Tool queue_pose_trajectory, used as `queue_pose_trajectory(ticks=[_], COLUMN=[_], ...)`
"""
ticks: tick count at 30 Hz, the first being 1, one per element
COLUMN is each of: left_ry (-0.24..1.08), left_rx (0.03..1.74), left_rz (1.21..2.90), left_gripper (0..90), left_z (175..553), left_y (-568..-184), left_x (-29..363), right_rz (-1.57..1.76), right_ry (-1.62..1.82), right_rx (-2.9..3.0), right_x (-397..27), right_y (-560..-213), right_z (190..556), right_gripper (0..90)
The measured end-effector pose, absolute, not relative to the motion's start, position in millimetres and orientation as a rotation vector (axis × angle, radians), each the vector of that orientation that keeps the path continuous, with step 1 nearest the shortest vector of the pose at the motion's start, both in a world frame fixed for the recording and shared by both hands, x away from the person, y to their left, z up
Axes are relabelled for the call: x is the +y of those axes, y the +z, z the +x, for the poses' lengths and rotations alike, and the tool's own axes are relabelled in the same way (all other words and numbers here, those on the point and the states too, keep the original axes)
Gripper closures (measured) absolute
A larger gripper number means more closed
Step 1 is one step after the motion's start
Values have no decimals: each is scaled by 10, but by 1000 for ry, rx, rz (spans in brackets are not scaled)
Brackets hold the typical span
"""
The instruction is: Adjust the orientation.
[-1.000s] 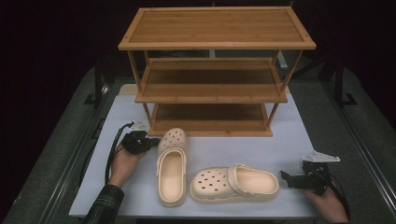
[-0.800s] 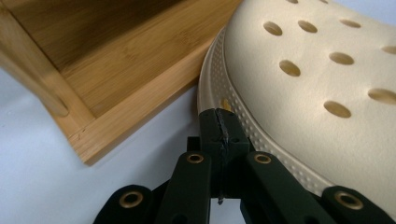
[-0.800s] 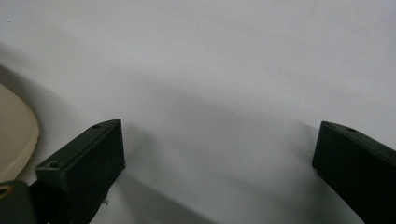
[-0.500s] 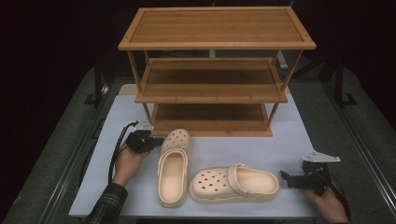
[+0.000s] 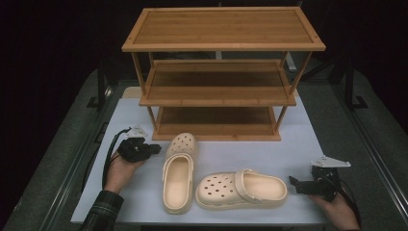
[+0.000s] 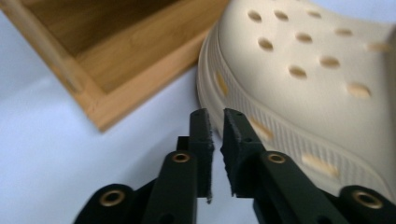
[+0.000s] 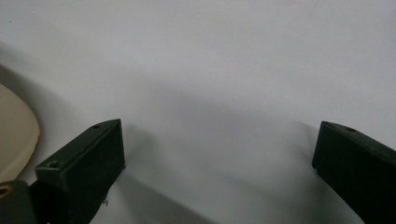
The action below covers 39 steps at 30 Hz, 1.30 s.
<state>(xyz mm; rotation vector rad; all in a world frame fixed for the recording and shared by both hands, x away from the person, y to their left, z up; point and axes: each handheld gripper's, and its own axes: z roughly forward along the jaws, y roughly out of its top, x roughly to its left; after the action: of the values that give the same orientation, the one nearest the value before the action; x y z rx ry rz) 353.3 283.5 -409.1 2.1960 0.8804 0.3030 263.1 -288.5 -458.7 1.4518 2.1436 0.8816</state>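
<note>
Two cream clogs lie on the white mat in front of a wooden shelf rack (image 5: 219, 72). One clog (image 5: 178, 168) points its toe at the rack; the other clog (image 5: 240, 188) lies crosswise beside it. My left gripper (image 5: 156, 147) rests level just left of the first clog's toe. In the left gripper view this gripper (image 6: 215, 114) shows a narrow gap, its jaws have just been opening, and nothing is between them; the clog's toe (image 6: 317, 70) is close on the right. My right gripper (image 5: 292, 181) sits right of the crosswise clog, wide open (image 7: 219, 140) and empty.
The white mat (image 5: 298, 144) covers the table between dark side rails. The rack's lowest shelf (image 6: 116, 70) is close beyond the left gripper. The edge of the crosswise clog (image 7: 14, 130) shows at the left of the right gripper view.
The left gripper has shifted a little beside the clog's toe. The right hand and both clogs have stayed in place.
</note>
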Motion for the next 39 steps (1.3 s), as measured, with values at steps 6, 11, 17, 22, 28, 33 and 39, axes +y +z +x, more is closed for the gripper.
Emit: queue_pose_trajectory(ticks=[6, 11, 17, 22, 28, 33, 39], left_ry=[319, 327, 366, 386, 411, 424, 436], left_rx=[903, 927, 961, 976, 1004, 1039, 1033], left_rz=[2186, 2181, 2196, 2229, 2247, 2213, 2202], left_gripper=[605, 394, 198, 144, 1, 0, 0], left_z=[3365, 3199, 2964, 2785, 2683, 2678, 2661], left_y=[-4060, -4080, -4153, -4256, -4408, -4493, -4507], left_x=[2969, 3102, 3282, 3360, 3399, 3455, 3462], right_rz=[1454, 1454, 1454, 1455, 1458, 1456, 1456], right_ry=[882, 883, 880, 877, 875, 871, 868], right_rx=[2144, 2144, 2146, 2147, 2148, 2153, 2152], right_x=[-2884, -2885, -2885, -2883, -2882, -2883, -2878], right_y=[-4587, -4586, -4585, -4584, -4582, -4580, -4581], right_z=[2631, 2631, 2631, 2632, 2634, 2639, 2637], right_gripper=[19, 19, 19, 18, 18, 18, 18])
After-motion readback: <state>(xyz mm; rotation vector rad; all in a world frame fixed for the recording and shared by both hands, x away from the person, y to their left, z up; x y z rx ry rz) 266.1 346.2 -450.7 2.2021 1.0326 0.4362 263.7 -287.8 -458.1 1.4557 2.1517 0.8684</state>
